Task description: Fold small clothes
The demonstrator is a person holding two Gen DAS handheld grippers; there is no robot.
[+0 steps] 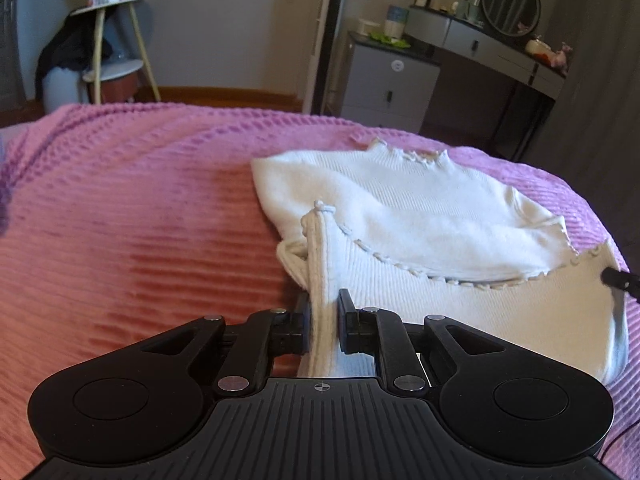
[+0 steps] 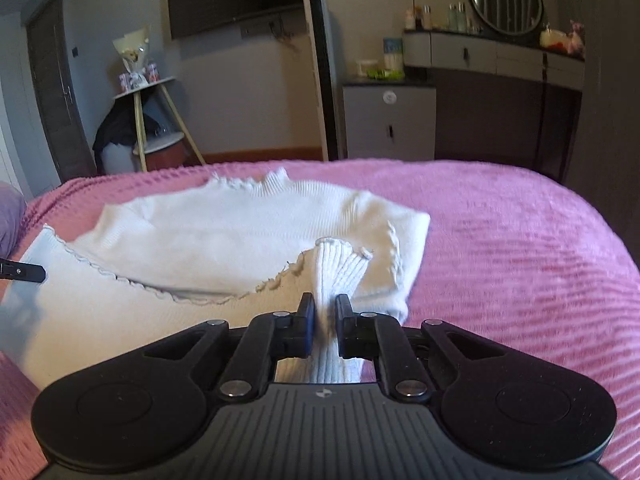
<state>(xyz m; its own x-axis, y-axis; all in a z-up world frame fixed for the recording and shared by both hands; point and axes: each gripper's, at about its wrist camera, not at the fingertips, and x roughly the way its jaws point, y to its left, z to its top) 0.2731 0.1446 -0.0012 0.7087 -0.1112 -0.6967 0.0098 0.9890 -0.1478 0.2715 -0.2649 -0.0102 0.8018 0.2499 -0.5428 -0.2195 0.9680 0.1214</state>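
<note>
We judge that we are in the middle of a fold: both bottom corners of the white sweater [image 1: 400,216] are pinched and raised, ready to be carried over the body toward the collar. The sweater lies on the pink bed cover [image 1: 120,220], its frilled collar at the far side, its sleeves apparently already tucked in, and the scalloped hem lifted toward us between our two tools.

The left gripper [image 1: 324,320] has its jaws nearly closed, clamped on the ribbed hem at the sweater's left corner; the cloth stands up between them in a narrow ridge. The right gripper [image 2: 324,320] is likewise drawn in tight on the opposite hem corner of the sweater [image 2: 240,224], a tuft of rib poking up beyond its tips. In each view, the other tool's fingertip shows at the far edge of the cloth.

The next move, we think, calls for both grippers to travel forward together at even height, keeping the hem taut and level, then to lay it down squarely near the collar before letting go.
</note>
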